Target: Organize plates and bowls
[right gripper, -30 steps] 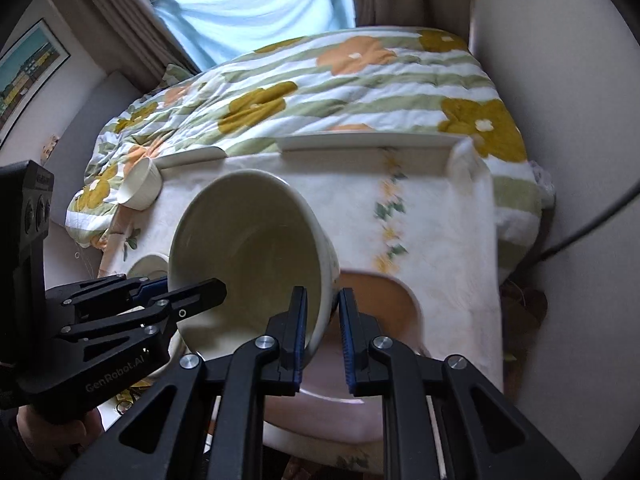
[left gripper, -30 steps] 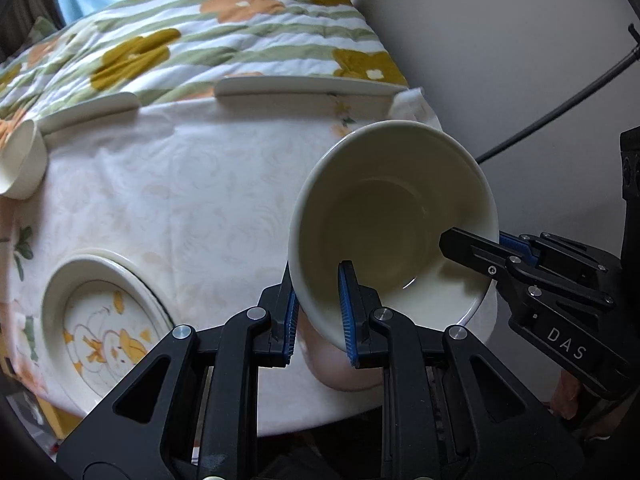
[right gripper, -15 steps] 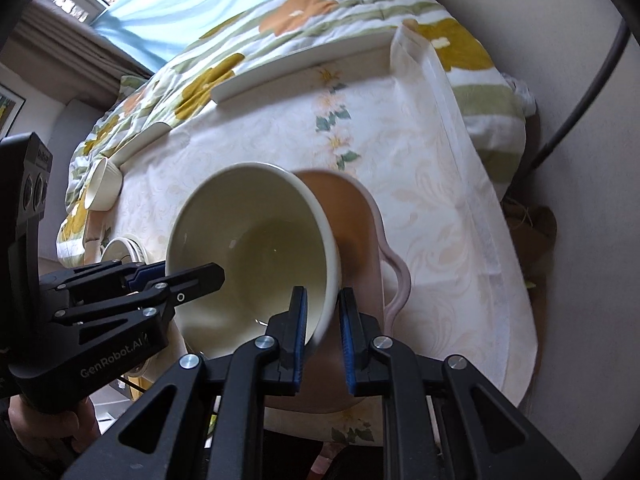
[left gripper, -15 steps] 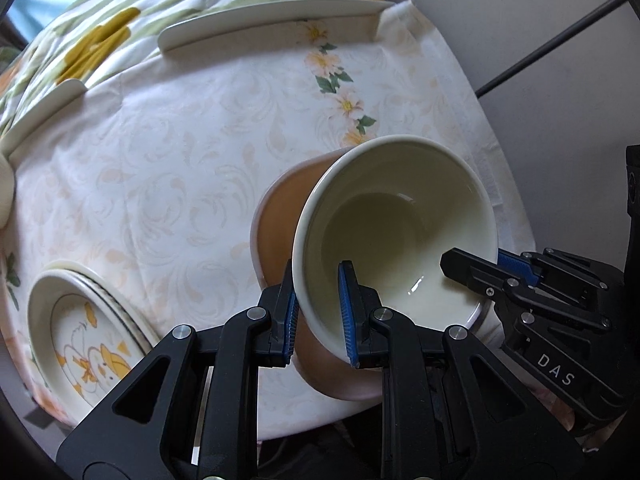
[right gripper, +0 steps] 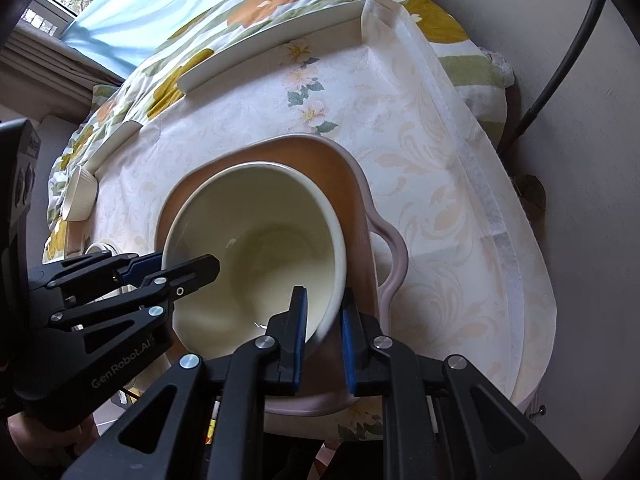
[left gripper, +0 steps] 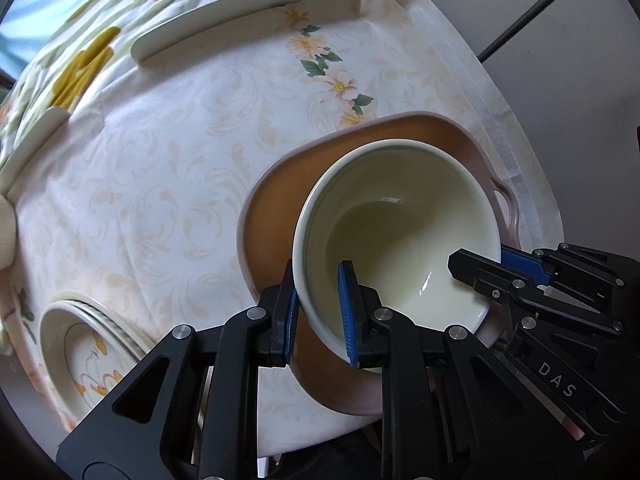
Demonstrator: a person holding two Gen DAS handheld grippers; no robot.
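Now both tongs, left (left gripper: 318, 312) and right (right gripper: 323, 334), clamp one cream bowl (left gripper: 400, 236) inside one pink dish (left gripper: 272, 216).

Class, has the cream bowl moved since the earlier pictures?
Yes. The cream bowl has come down toward the tablecloth, now sitting low inside the pink handled dish.

The bowl (left gripper: 396, 232) sat tilted inside the handled dish (left gripper: 276, 216) near the worktop's (left gripper: 168, 184) near right corner. A stack of plates (left gripper: 80, 344) lay at the near left edge, two plates (left gripper: 240, 12) along the far edge, and a bed (right gripper: 256, 4) beyond.
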